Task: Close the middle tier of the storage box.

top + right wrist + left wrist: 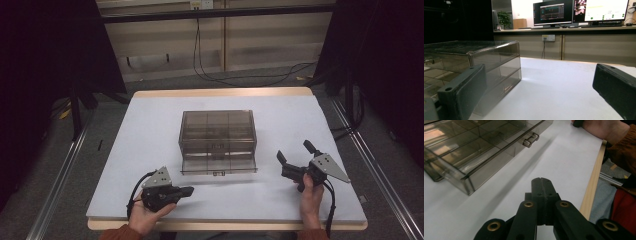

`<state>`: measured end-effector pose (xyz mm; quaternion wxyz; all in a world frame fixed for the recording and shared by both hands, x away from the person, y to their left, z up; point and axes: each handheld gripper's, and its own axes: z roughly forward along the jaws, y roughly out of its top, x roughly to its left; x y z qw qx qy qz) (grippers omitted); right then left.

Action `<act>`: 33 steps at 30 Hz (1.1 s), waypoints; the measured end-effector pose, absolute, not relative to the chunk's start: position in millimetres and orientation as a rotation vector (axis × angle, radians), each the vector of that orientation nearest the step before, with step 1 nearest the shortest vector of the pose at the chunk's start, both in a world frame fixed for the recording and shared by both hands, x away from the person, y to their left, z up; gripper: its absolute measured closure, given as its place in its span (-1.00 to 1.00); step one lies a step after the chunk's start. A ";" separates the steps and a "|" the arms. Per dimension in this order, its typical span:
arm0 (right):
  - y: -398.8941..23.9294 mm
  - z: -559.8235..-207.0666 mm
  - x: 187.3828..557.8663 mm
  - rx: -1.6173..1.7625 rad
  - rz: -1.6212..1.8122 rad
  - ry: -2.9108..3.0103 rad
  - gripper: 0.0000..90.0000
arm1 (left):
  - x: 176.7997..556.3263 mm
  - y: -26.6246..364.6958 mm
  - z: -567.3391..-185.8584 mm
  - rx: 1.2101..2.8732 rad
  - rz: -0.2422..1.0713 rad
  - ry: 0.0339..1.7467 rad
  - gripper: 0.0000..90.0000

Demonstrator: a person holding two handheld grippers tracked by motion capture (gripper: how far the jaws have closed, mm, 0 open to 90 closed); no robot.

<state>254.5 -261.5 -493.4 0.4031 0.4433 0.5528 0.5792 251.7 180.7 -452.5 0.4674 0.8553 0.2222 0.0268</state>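
A smoky see-through drawer box point(217, 131) stands mid-table on the white table top point(150, 130). Its bottom drawer point(218, 167) is pulled out a little, and I see empty divided compartments inside. The left gripper point(187, 190) lies low near the front edge, left of the drawer, shut with nothing in it. From its own camera, the left gripper point(541, 181) points past the drawer front with its small handle point(531, 140). The right gripper point(296, 151) is held right of the box, open and empty. In its own view, the right gripper point(540, 75) faces the box point(474, 65) from the side.
The table's wooden front edge point(594, 180) runs close to the left gripper. The other hand point(604, 126) shows beyond it. Behind the table a counter carries monitors point(580, 11) and a wall socket point(548, 37). Cables point(240, 77) lie on the floor, and black curtains hang at both sides.
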 end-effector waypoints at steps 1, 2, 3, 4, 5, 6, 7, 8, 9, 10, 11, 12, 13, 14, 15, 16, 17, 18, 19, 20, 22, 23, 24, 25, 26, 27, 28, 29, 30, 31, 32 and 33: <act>-261.5 -493.4 254.7 1.119 1.463 1.397 -1.00 | 252.3 179.1 -451.9 2.090 0.064 0.545 1.00; -261.5 -493.4 254.7 1.119 1.463 1.397 -1.00 | 252.4 177.8 -452.1 2.095 0.063 0.536 1.00; -261.5 -493.4 254.7 1.119 1.463 1.397 -1.00 | 252.4 177.8 -452.1 2.095 0.063 0.536 1.00; -261.6 -493.4 254.8 1.116 1.463 1.398 -1.00 | 252.4 174.9 -452.6 2.102 0.065 0.531 1.00; -261.5 -493.4 254.9 1.118 1.462 1.396 -1.00 | 252.9 173.8 -453.0 2.105 0.063 0.527 1.00; -261.6 -493.4 255.0 1.117 1.464 1.396 -1.00 | 252.9 172.5 -453.3 2.104 0.060 0.528 1.00; -261.7 -493.4 254.8 1.117 1.462 1.397 -1.00 | 252.5 170.5 -453.8 2.097 0.058 0.534 1.00; -261.6 -493.4 254.7 1.115 1.463 1.398 -1.00 | 252.5 169.5 -453.9 2.105 0.058 0.525 1.00; -261.6 -493.4 254.7 1.115 1.463 1.398 -1.00 | 252.5 169.5 -453.9 2.105 0.058 0.525 1.00; -261.5 -493.4 254.6 1.112 1.462 1.399 -1.00 | 251.0 166.8 -454.4 2.101 0.051 0.526 1.00; -261.6 -493.5 254.6 1.111 1.462 1.398 -1.00 | 250.4 165.3 -454.2 2.109 0.050 0.515 1.00; -261.6 -493.4 254.6 1.113 1.461 1.397 -1.00 | 249.9 164.1 -453.9 2.117 0.049 0.513 1.00; -261.6 -493.4 254.6 1.113 1.461 1.397 -1.00 | 249.9 164.1 -453.9 2.117 0.049 0.513 1.00; -261.6 -493.4 254.5 1.118 1.463 1.396 -1.00 | 250.1 162.8 -454.5 2.112 0.046 0.504 1.00; -261.6 -493.4 254.7 1.114 1.462 1.396 -1.00 | 249.4 160.8 -454.7 2.107 0.042 0.511 1.00; -261.5 -493.4 254.6 1.112 1.463 1.399 -1.00 | 250.2 160.4 -454.9 2.115 0.042 0.495 1.00; -261.4 -493.4 254.6 1.112 1.462 1.399 -1.00 | 250.3 158.9 -455.4 2.114 0.043 0.496 1.00; -261.4 -493.4 254.6 1.112 1.463 1.400 -1.00 | 251.5 156.5 -455.7 2.116 0.040 0.493 1.00; -261.5 -493.4 254.7 1.112 1.463 1.400 -1.00 | 252.5 154.8 -455.8 2.121 0.045 0.491 1.00; -261.4 -493.4 254.5 1.114 1.463 1.399 -1.00 | 252.8 153.4 -456.0 2.120 0.040 0.498 1.00; -261.5 -493.5 254.6 1.112 1.463 1.399 -1.00 | 252.7 151.4 -456.2 2.121 0.047 0.508 1.00; -261.4 -493.4 254.4 1.114 1.463 1.399 -1.00 | 250.4 148.0 -455.6 2.126 0.036 0.496 1.00; -261.4 -493.4 254.4 1.114 1.463 1.399 -1.00 | 250.4 148.0 -455.6 2.126 0.036 0.496 1.00; -261.4 -493.4 254.5 1.112 1.463 1.399 -1.00 | 247.5 140.9 -456.4 2.139 0.039 0.469 1.00; -261.4 -493.4 254.5 1.112 1.463 1.400 -1.00 | 247.5 140.9 -456.4 2.139 0.039 0.469 1.00; -261.4 -493.4 254.5 1.112 1.463 1.400 -1.00 | 248.1 138.5 -457.5 2.145 0.031 0.453 1.00; -261.4 -493.4 254.5 1.111 1.462 1.399 -1.00 | 248.8 136.1 -458.5 2.156 0.032 0.449 1.00; -261.2 -493.4 254.4 1.113 1.463 1.396 -1.00 | 249.5 134.7 -459.2 2.153 0.030 0.450 1.00; -261.3 -493.4 254.5 1.112 1.463 1.398 -1.00 | 252.7 133.4 -459.0 2.158 0.031 0.449 1.00; -261.3 -493.4 254.5 1.112 1.463 1.398 -1.00 | 252.7 133.4 -459.0 2.158 0.031 0.449 1.00; -261.5 -493.4 254.5 1.114 1.464 1.399 -1.00 | 255.8 132.9 -459.1 2.156 0.035 0.455 1.00; -261.4 -493.4 254.6 1.114 1.462 1.397 -1.00 | 255.8 132.9 -459.1 2.156 0.035 0.455 1.00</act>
